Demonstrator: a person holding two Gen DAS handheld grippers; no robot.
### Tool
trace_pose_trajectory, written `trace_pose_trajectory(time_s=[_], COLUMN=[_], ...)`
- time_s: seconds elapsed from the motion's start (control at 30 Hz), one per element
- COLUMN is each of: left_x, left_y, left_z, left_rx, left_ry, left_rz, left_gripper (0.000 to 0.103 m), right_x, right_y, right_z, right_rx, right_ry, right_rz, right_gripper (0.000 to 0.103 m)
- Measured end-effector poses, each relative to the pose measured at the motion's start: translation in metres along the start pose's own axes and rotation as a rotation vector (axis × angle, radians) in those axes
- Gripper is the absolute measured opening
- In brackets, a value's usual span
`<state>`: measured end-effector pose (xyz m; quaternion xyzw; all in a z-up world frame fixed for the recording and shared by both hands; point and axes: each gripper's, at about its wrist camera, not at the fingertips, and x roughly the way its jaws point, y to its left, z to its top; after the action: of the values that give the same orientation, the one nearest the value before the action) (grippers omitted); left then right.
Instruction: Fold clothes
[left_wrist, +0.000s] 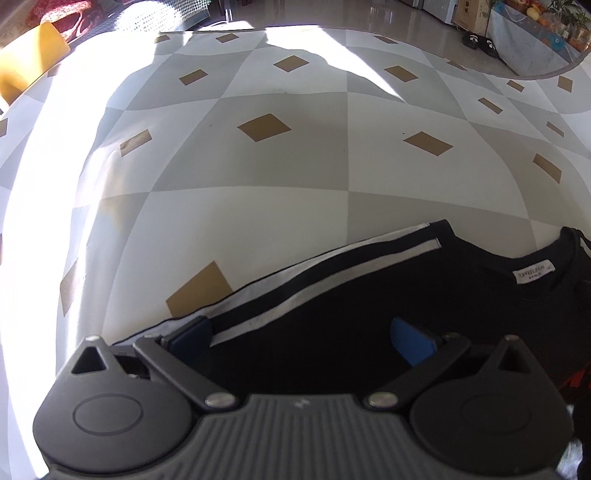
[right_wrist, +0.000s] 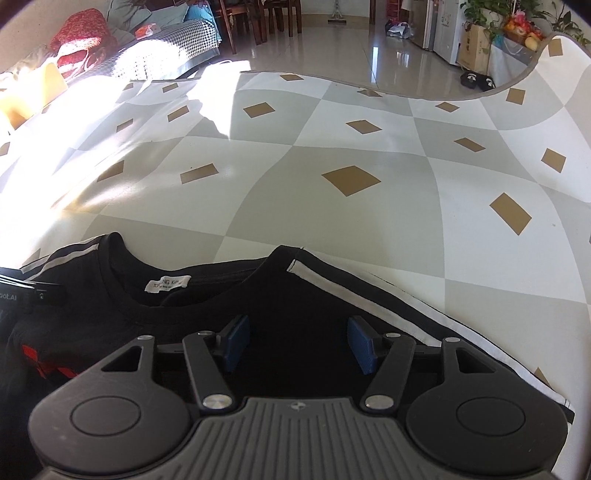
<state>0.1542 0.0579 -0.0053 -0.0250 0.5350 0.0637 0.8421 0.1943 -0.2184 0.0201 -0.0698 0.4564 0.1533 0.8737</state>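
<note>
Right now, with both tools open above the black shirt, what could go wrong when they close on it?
1. The left tool is open over the white-striped sleeve near the black shirt's edge; it may catch only one layer.
2. The right tool hovers below the collar; a pinch there could bunch the fabric.
3. The patterned mat looks smooth, so the shirt may slide.

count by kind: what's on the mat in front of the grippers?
Black shirt with white shoulder stripes: 1
White neck label: 1
Grippers over the shirt: 2, left gripper and right gripper, both open
Total: 4, all on the checked mat
</note>
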Motion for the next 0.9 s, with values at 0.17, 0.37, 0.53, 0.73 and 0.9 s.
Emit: trace_pose_trajectory(time_s=[0.17,0.37,0.53,0.73,0.9], left_x=[0.001,0.001,-0.001,0.004,0.010], left_y=[-0.006,-0.020,-0.033,-0.033,-0.027], left_z=[0.001,0.005,0.010,0.017,0.021], left_rx=[0.012,0.033,0.042,-0.003,-0.036], left_ry=[-0.014,-0.052,-0.097,-0.127,-0.132], left_rz=[-0.001,-0.010,-0.001,0.029,0.043], left_gripper=[0.103,0.093,0.072,0.073,0.086], right_x=[0.004,0.006,0.008,0.013,0.018], right_y=[0.011,0.020,0.021,0.017,0.014], right_z=[-0.002,0.003,0.005,0.009,0.015], right_rx=[-0.058,-0.088,-0.095,-0.076,-0.049], right_ry=[-0.030,-0.054,-0.068,-0.087,-0.104], right_rz=[-0.033,-0.026,-0.040,-0.066,-0.096], right_gripper=[0.059,0.020,0.005,0.002,0.001])
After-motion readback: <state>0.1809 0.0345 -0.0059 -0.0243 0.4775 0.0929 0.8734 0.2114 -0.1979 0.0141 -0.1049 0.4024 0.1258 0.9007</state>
